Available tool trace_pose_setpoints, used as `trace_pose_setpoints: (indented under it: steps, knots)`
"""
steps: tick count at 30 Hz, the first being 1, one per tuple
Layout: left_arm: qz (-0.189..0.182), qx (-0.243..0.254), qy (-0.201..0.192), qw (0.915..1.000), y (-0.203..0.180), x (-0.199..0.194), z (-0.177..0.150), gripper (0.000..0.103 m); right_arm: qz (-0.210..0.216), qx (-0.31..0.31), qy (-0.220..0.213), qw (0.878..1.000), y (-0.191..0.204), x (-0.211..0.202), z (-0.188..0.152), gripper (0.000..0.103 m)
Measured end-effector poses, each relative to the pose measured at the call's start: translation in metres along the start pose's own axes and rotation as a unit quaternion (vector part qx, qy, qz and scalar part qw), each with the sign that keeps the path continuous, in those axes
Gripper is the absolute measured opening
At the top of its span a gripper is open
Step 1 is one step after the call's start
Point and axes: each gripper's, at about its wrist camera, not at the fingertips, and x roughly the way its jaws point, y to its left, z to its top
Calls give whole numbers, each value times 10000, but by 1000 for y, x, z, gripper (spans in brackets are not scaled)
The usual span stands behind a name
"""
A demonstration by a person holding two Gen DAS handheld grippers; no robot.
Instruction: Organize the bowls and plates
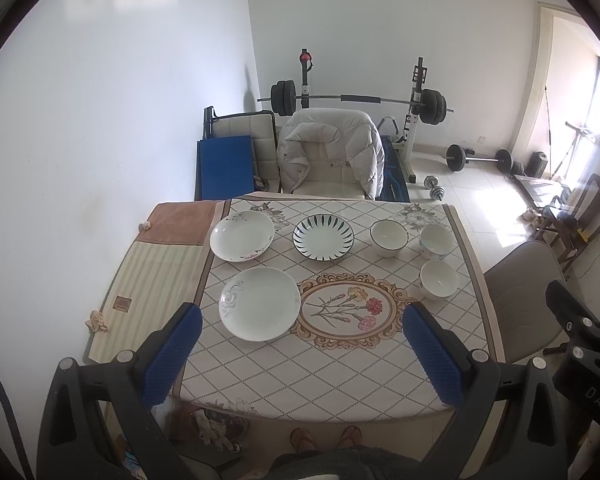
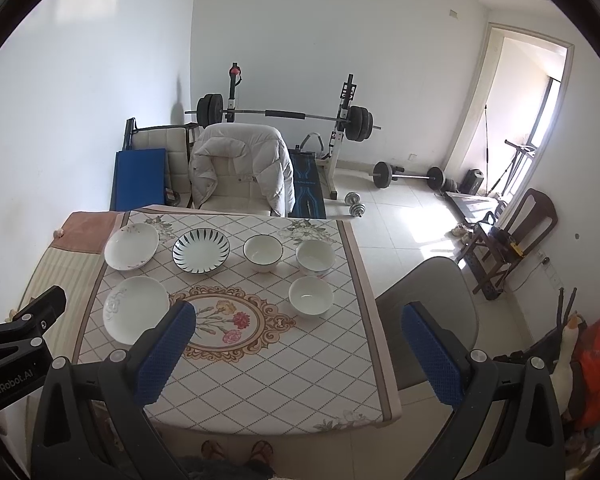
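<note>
We saw a cream tablecloth [image 1: 312, 376] crossed by a dark diamond grid, with a gold-framed oval of red, yellow and pink flowers. One plate [image 1: 323, 237] was white with dark green leaf strokes round its rim; two other plates [image 1: 259, 303] were white with faint flower prints. The bowls [image 1: 439, 279] were white, one [image 1: 389, 237] dark-rimmed. Our finger pads [image 1: 434, 354] were blue on black frames.

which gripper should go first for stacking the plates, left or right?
Left, probably. The left gripper hangs open over the table's plate side, with the near white plate between its fingers' line of sight. The right gripper, also open, sits nearer the three bowls, closest the near bowl.
</note>
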Motion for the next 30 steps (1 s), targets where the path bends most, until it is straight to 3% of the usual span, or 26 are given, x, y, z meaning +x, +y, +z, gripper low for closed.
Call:
trace_pose_setpoints:
  steps: [30]
  knots:
    - [0,-4,-19,10000,-5,-4,-3,102,58,142,41,9999,-1,0,-3,103]
